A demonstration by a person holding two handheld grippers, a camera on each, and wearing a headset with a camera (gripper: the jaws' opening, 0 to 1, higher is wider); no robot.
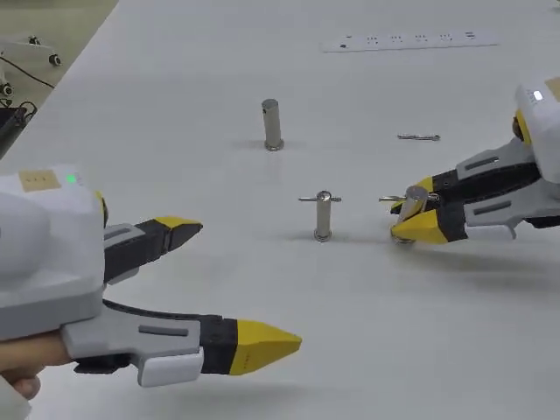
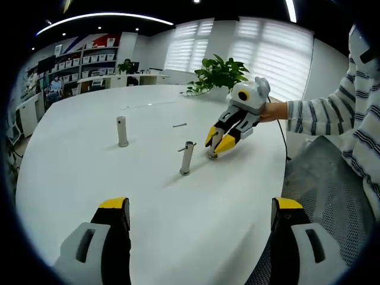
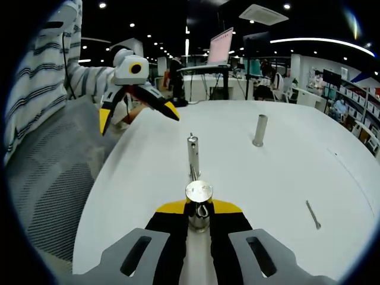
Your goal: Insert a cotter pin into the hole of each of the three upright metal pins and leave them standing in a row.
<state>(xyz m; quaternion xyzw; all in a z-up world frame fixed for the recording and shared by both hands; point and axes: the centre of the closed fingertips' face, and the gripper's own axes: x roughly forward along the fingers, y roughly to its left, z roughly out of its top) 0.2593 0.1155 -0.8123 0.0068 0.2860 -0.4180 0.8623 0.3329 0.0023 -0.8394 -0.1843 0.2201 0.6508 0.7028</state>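
So, three upright metal pins (image 1: 323,219) and three cotter pins (image 1: 317,199) — my right gripper (image 1: 404,212) is clamped on the end pin (image 1: 412,205), the loose cotter pin (image 1: 418,137) lies well beyond it, and my left gripper (image 1: 251,282) gapes empty.

A white power strip (image 1: 409,40) is lying flat near the far edge of the white desk (image 1: 175,131), a leafy potted plant (image 2: 219,72) is standing beyond one edge before window blinds (image 2: 261,50), a grey mesh chair (image 2: 320,172) is sitting beside the near edge, and an open laptop (image 3: 219,46) is standing farther back.
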